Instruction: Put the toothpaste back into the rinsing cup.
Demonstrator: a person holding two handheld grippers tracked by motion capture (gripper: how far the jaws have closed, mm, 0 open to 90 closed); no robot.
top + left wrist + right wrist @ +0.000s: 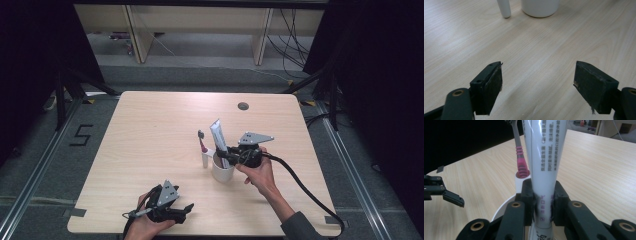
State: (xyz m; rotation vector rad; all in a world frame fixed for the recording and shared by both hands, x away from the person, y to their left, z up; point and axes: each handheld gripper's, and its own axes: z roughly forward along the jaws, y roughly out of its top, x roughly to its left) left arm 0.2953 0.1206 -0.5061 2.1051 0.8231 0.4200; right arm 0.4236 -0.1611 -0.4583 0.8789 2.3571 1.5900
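one tube of toothpaste (545, 180) sits pinched between the pads of my right tool (543, 202), standing nearly upright at the centre of the right gripper view with its lower end down inside the white cup (223, 170). in the high view that cup stands right of centre on the tabletop (150, 130), and the tube rises out of it toward the upper middle.

what could go wrong, as i judge it: the tube is soft and tall, so if i let go while it leans, its weight may tip over the rim and drag the light cup with it. squeezing harder could crease the tube or push paste toward the cap. my right tool hangs close to the cup's rim, so a careless pull back could knock the cup into the toothbrush (202, 141), which stands just left of it in a small white holder (205, 159); that narrow holder looks easy to topple.

my left tool (537, 85) rests with its jaws spread wide and nothing between them, low in the high view's lower left, too far off to steady anything.

count: one tube, one cup, one toothbrush, one holder, two tools.
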